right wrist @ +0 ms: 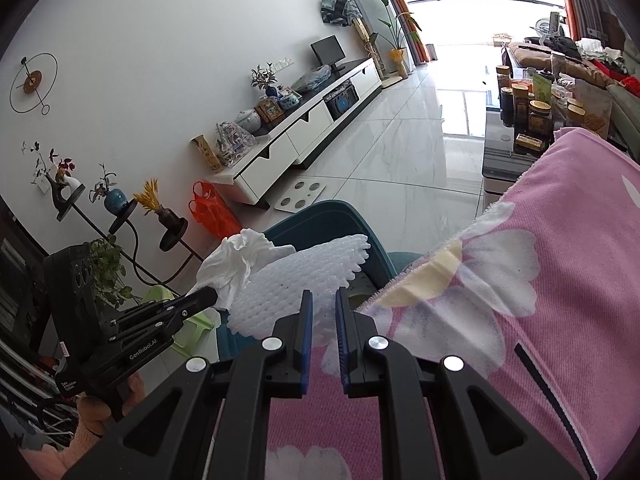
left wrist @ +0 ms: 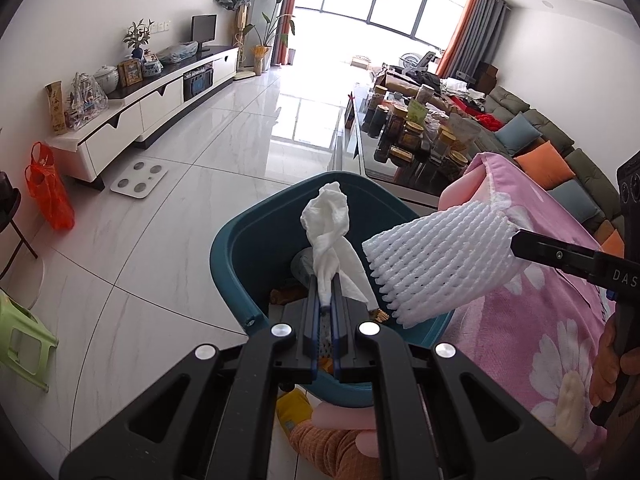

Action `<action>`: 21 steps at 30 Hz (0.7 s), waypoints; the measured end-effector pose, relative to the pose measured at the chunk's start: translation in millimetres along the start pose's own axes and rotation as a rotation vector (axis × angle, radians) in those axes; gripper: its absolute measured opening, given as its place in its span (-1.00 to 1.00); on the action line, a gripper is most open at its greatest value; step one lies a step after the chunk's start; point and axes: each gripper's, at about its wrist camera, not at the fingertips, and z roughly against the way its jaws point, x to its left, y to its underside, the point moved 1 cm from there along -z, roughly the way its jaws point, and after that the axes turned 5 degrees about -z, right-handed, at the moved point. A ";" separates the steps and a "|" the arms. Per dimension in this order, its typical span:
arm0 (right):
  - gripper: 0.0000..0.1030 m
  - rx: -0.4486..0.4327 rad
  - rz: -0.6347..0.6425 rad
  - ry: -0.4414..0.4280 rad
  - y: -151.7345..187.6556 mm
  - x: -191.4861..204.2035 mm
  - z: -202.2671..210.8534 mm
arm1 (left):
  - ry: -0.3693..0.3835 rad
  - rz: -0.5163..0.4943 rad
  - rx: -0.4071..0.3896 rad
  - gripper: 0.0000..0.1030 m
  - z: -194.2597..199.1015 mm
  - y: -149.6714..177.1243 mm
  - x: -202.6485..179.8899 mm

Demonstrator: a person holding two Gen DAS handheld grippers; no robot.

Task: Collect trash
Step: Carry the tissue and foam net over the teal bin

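tissue [left wrist: 326,236] pinched in left tongs [left wrist: 326,304] above teal bin [left wrist: 240,248].

Glossy plastic bin [left wrist: 232,248], foam net [left wrist: 436,256] — ribbed

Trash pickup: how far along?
Done: some scraps already lie in the teal bin. In hand: left gripper pinches a twisted tissue over the bin; right gripper holds a white foam net at its rim. Left: drop both in.
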 end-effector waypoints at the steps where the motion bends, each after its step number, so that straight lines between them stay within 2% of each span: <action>1: -0.80 0.002 0.001 0.001 -0.1 0.5 -1.3 | -0.001 0.000 0.002 -0.91 -1.3 -0.3 0.9; 21: -0.79 0.070 0.035 0.030 -2.2 12.5 -29.1 | -0.024 0.004 0.035 -0.91 -24.7 3.3 9.2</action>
